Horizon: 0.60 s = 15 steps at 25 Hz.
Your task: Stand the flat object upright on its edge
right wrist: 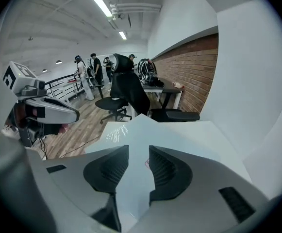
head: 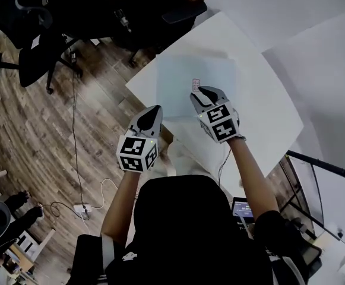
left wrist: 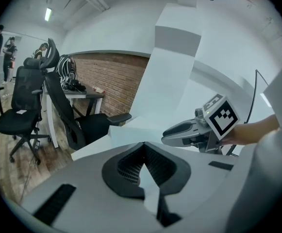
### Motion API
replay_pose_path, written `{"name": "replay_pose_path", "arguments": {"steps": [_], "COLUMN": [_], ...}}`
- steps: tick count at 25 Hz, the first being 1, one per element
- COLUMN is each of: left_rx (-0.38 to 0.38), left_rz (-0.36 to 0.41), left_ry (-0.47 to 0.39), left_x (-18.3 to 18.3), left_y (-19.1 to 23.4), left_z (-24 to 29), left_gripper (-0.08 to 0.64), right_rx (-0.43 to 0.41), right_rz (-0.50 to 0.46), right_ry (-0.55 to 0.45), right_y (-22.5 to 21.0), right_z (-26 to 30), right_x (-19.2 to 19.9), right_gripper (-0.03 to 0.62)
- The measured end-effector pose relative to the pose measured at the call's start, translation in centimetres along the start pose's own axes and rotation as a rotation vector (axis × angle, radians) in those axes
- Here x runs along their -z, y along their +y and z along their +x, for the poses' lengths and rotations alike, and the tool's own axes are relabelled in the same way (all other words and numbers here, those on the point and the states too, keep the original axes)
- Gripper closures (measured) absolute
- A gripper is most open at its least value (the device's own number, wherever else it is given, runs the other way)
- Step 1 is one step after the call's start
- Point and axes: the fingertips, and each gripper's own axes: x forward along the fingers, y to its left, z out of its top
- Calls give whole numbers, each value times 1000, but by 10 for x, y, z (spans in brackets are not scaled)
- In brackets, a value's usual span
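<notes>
A small flat white card with a red mark [head: 196,85] sits on a pale blue mat [head: 178,88] on the white table [head: 261,117]. My right gripper [head: 203,92] points at the card, its tips right at it. In the right gripper view the jaws [right wrist: 139,149] stand apart with a clear gap. The card [right wrist: 146,163] shows close by the right pad, and nothing presses on it. I cannot tell whether it lies flat or stands. My left gripper [head: 151,116] hovers over the table's near-left edge, jaws [left wrist: 143,147] shut and empty.
Black office chairs [head: 35,34] stand on the wooden floor left of the table. A cable and power strip [head: 80,208] lie on the floor. White partition panels [head: 320,70] rise at the right. People stand far off [right wrist: 94,64].
</notes>
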Motion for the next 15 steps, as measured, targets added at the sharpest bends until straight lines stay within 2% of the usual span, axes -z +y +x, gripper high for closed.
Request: {"name": "replay_pose_path", "arguments": {"steps": [1,5,10,15], "left_rx": [5,17,22,11], "left_rz": [-11,-57,-84,-100], "left_ry": [13,61,95,103], "left_x": [8,36,62,69], "left_y": [-2,-11,-16,-13], "left_z": [2,3,2,-2], "left_gripper": [551,551,551,551], "right_rx": [-8,-7,16,24], "right_rz": [-3,-48,-69,-73], "right_ry": [23,95,141,200], "right_y": [1,-4,-31,-68], "right_z": [5,18,26,20], "right_x": [7,27,45,61], "right_gripper": [434,379,357,353]}}
